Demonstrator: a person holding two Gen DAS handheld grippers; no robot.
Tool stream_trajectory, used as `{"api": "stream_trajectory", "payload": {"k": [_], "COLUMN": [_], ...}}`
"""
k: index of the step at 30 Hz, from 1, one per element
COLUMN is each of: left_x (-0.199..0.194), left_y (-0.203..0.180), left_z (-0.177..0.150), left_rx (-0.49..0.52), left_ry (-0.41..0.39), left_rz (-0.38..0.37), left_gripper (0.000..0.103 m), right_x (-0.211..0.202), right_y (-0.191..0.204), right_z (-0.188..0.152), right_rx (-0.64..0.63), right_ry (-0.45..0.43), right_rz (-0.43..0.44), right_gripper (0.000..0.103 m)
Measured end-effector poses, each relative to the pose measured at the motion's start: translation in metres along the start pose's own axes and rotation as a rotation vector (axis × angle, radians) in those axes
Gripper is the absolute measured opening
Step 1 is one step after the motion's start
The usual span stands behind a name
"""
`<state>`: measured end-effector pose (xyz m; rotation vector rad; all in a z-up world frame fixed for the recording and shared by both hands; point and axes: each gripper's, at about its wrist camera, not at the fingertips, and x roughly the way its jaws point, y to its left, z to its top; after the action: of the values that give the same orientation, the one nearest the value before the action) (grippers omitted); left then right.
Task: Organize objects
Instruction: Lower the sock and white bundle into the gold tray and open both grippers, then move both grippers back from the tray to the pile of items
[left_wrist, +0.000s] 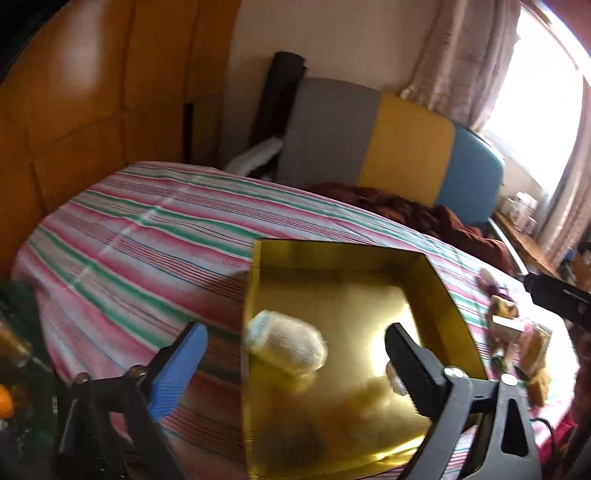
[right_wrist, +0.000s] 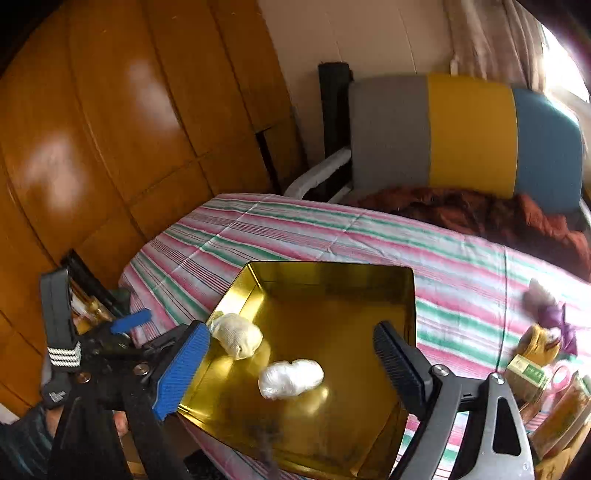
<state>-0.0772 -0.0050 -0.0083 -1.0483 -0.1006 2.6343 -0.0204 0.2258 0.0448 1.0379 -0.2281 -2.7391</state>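
Note:
A shiny gold tin tray (left_wrist: 351, 291) lies on the striped bedspread. In the left wrist view a cream rolled bundle (left_wrist: 286, 345), blurred, shows over the tray's left wall, between the wide-apart fingers of my left gripper (left_wrist: 295, 369); the pads do not touch it. In the right wrist view the cream bundle (right_wrist: 236, 339) sits in the tray (right_wrist: 332, 310) by its left wall and a white bundle (right_wrist: 290, 378) lies mid-tray. My right gripper (right_wrist: 290, 369) hovers over them, open, with nothing pressed.
The pink, green and white striped bedspread (left_wrist: 129, 240) covers the bed. Small items lie at its right: a purple thing (right_wrist: 550, 314), a yellow thing (right_wrist: 539, 343), a green box (right_wrist: 526, 376). A brown blanket (right_wrist: 480, 214), a grey-yellow-blue headboard (right_wrist: 469, 133) and a wooden wardrobe (right_wrist: 110, 129) are behind.

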Motion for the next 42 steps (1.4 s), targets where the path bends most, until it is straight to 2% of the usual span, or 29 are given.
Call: {"api": "stream_trajectory", "payload": {"k": [4,6,9,12,14,17,22,25,28,30,42], "left_x": [-0.010,-0.014,-0.026,-0.038,-0.042,-0.042,-0.042,-0.042,-0.041,-0.042,-0.042], "left_y": [0.006,0.006,0.002,-0.005,-0.009,-0.017,-0.030,-0.038,-0.048,-0.052,-0.080], "left_z": [-0.002,-0.003,-0.003,-0.004,-0.002,-0.003,-0.013,-0.019,-0.025,-0.028,-0.044], "left_rx": [0.011,0.013,0.023,0.053,0.080,0.110,0.142,0.168,0.189,0.189,0.231], "left_ry": [-0.067,-0.091,-0.151,-0.219,-0.234,-0.212,-0.198,-0.179,-0.161,-0.159,-0.107], "left_rz": [0.126,0.135,0.150,0.160,0.168,0.161,0.138,0.119,0.113,0.092,-0.055], "left_gripper": [0.103,0.103,0.103,0.103,0.103,0.103,0.103,0.103,0.103,0.103,0.103], "right_x": [-0.016,-0.030,-0.044,-0.038,-0.036,-0.034,-0.031,-0.032,-0.035,-0.038,-0.060], "right_y": [0.015,0.023,0.023,0.016,0.014,0.012,-0.003,-0.009,-0.015,-0.018,-0.061], "right_z": [-0.010,-0.014,-0.020,-0.021,-0.023,-0.025,-0.034,-0.043,-0.050,-0.052,-0.073], "right_rx": [-0.065,-0.083,-0.050,0.005,0.021,0.049,0.123,0.158,0.191,0.199,0.266], "right_ry": [-0.092,-0.200,-0.277,-0.244,-0.223,-0.213,-0.153,-0.149,-0.156,-0.165,-0.151], "right_rz": [-0.079,-0.137,-0.163,-0.165,-0.182,-0.179,-0.119,-0.082,-0.070,-0.085,-0.262], "right_gripper": [0.097,0.101,0.103,0.103,0.102,0.102,0.095,0.095,0.100,0.103,0.103]}}
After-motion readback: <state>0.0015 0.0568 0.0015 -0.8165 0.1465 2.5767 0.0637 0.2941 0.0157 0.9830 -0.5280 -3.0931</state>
